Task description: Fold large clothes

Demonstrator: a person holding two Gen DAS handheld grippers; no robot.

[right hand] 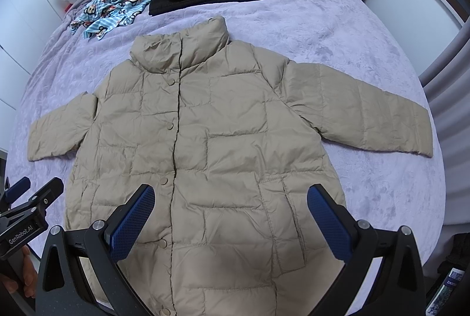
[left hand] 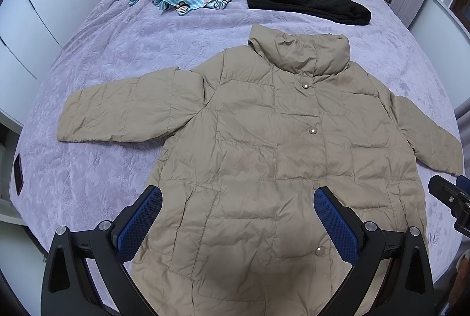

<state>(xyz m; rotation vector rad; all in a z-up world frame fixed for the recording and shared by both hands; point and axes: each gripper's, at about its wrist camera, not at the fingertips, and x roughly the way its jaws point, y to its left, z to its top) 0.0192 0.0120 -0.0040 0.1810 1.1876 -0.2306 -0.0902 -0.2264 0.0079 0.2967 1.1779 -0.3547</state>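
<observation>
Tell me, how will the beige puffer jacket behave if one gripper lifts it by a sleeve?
The beige puffer jacket probably droops and drags: it lies flat and wrinkled, not stiff. Its quilted, puffy panels suggest little weight for its bulk. The smooth shell may slip between the pads.

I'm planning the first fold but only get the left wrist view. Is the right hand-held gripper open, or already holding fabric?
Observer: It's open. The right hand-held gripper has its fingers spread over the lower front of the beige jacket and is gripping nothing.
Operator: Is there anything past the bed's edge on that side?
Observer: Yes. What looks like a printed booklet lies beyond the purple bedspread, at the lower right.
</observation>
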